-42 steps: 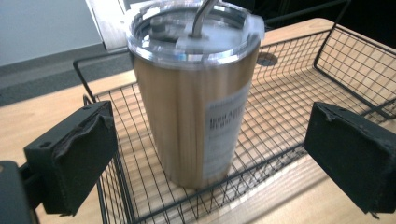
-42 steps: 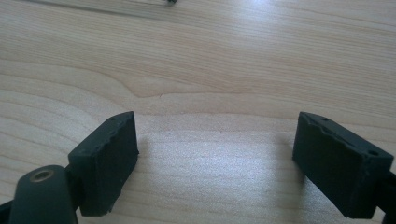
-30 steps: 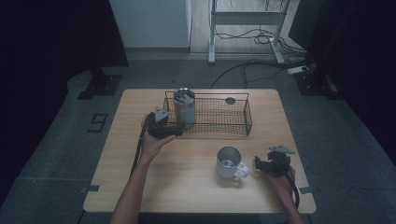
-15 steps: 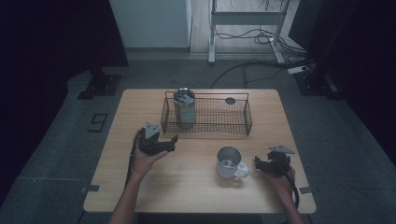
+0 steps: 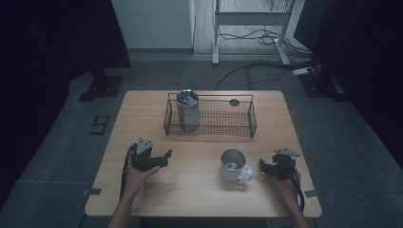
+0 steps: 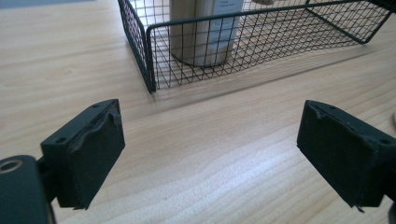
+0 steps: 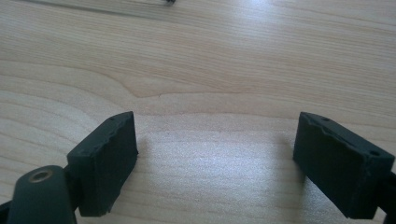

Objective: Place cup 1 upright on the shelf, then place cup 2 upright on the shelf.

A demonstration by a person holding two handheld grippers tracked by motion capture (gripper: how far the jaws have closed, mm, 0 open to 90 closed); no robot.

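Wooden table (image 5: 199, 190) carries a wire basket (image 5: 247, 124) at 12 o'clock, holding a steel tumbler (image 5: 187, 110), its top cut off in the left gripper view. Metal mug (image 5: 233, 165) sits at 9 o'clock of the right gripper (image 5: 263, 166), jaws apart, empty. Left gripper (image 5: 164, 156) jaws, just narrowing, gape on nothing

Dark floor tile (image 5: 100, 124) left of the wooden table: numeral "9". Steel cylindrical tumbler's (image 6: 205, 28) label: print too small to read.

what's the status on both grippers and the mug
Left gripper open, empty. Right gripper open beside mug, apart. Tumbler in basket. Nothing blocking.
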